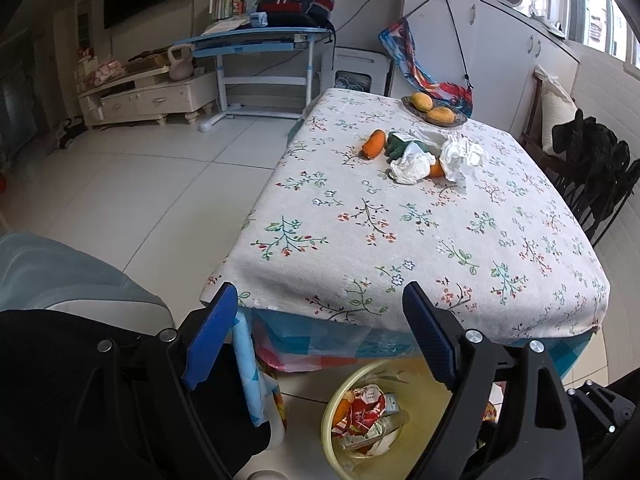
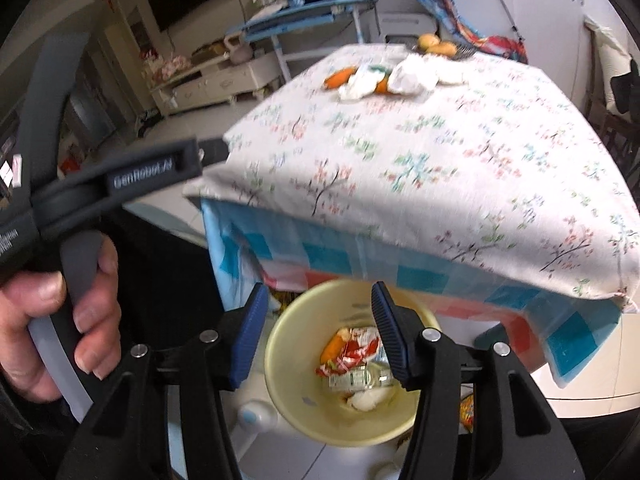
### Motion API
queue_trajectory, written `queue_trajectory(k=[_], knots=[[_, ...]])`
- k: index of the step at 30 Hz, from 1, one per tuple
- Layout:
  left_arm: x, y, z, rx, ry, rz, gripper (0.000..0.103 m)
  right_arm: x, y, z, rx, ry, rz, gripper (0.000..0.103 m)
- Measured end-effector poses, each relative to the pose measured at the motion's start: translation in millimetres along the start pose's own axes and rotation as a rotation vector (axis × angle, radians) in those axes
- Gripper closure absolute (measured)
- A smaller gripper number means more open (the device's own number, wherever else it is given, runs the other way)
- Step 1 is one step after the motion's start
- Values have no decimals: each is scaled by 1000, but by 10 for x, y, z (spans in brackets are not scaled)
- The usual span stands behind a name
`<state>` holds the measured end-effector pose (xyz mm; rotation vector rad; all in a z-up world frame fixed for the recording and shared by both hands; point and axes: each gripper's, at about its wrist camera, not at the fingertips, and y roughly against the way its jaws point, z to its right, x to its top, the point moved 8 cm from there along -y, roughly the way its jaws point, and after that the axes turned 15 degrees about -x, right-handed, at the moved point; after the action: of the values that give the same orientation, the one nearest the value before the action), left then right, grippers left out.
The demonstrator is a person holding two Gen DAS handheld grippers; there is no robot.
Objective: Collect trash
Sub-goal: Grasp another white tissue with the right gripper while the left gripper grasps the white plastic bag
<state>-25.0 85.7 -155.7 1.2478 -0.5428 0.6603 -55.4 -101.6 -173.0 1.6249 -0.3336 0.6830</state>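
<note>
A yellow bin (image 1: 424, 404) (image 2: 288, 344) stands on the floor under the table's near edge, holding a red wrapper (image 1: 362, 408) (image 2: 352, 350), a clear bottle and other scraps. On the floral tablecloth (image 1: 400, 220) (image 2: 440, 152) far side lie crumpled white paper (image 1: 460, 154) (image 2: 412, 74), a white wad (image 1: 412, 166), orange peels (image 1: 374, 143) (image 2: 338, 78) and a green item (image 1: 396, 145). My left gripper (image 1: 320, 316) is open and empty above the bin. My right gripper (image 2: 318, 312) is open and empty over the bin.
A dish with two mangoes (image 1: 434, 110) sits at the table's far end. A dark chair (image 1: 596, 176) stands at the right. The left hand-held gripper (image 2: 120, 184) shows in the right wrist view. A blue desk (image 1: 256, 40) stands beyond on tiled floor.
</note>
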Motion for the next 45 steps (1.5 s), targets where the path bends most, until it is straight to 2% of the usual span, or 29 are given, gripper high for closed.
queue_trajectory(k=[4, 10, 20, 26, 32, 37, 38, 40, 43, 45], knots=[[33, -11, -25, -4, 19, -2, 22, 94, 53, 95, -4, -56, 32, 49], [154, -46, 44, -37, -9, -9, 22, 299, 60, 301, 3, -163, 44, 47], [506, -337, 111, -78, -47, -65, 22, 903, -124, 637, 8, -260, 70, 42], [609, -564, 105, -97, -15, -106, 22, 1477, -507, 858, 0, -353, 67, 41], [572, -705, 100, -115, 5, -143, 22, 1956, -981, 776, -17, -353, 34, 41], [647, -811, 134, -122, -2, -147, 22, 2035, -1397, 794, -58, -350, -42, 42], [668, -839, 142, -121, -5, -149, 22, 2040, -1453, 810, -59, -352, -53, 43], [711, -911, 176, -123, -11, -154, 22, 2030, -1550, 851, -33, -364, -77, 72], [802, -1059, 279, -131, -43, -155, 22, 1981, -1532, 939, 15, -392, -78, 86], [858, -1151, 351, -143, -64, -154, 22, 1970, -1434, 1003, 40, -403, -66, 87]])
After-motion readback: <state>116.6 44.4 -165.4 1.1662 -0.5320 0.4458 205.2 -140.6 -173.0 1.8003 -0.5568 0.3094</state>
